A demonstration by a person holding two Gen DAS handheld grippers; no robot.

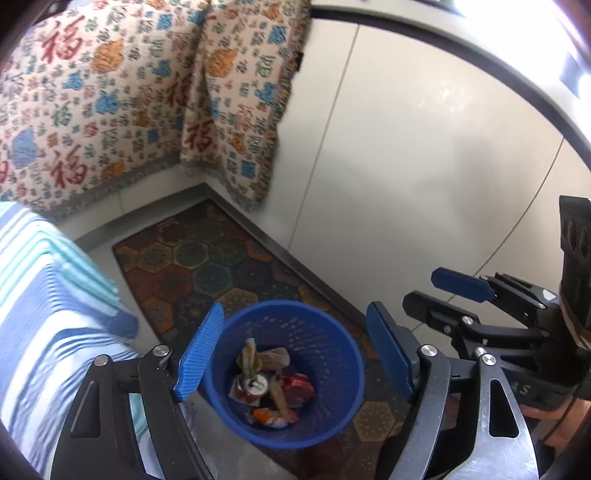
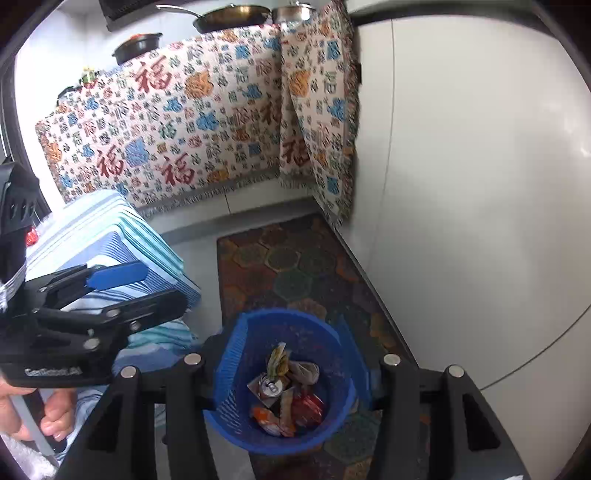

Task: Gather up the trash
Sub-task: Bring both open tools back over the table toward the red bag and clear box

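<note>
Two handheld grippers above one blue mesh wastebasket (image 1: 314,417) standing on one hexagon-patterned mat (image 1: 207,266). Left gripper (image 1: 295,354): blue pads spread wide to either side of the basket mouth, nothing between them, nothing held. Right gripper (image 2: 291,369): pads partly apart over the same basket (image 2: 258,439), nothing gripped; its far pad dimly seen through blur. Each gripper visible from the side in the other's view, with part of one hand (image 2: 44,413) beneath the left. Inside the basket: one opened drink can (image 1: 255,386) upright, several crumpled wrappers (image 1: 295,391) around it, exact count not clear. To the left, one blue-and-white striped cloth (image 1: 48,314) over a bulky form. Beyond the mat, one patterned throw with red characters (image 2: 177,125) draped across a low counter, white cabinet doors (image 2: 480,184) to the right. Farthest, on the counter top: one frying pan (image 2: 236,14), one steel pot (image 2: 291,13), one dark lidded pot (image 2: 136,46).
</note>
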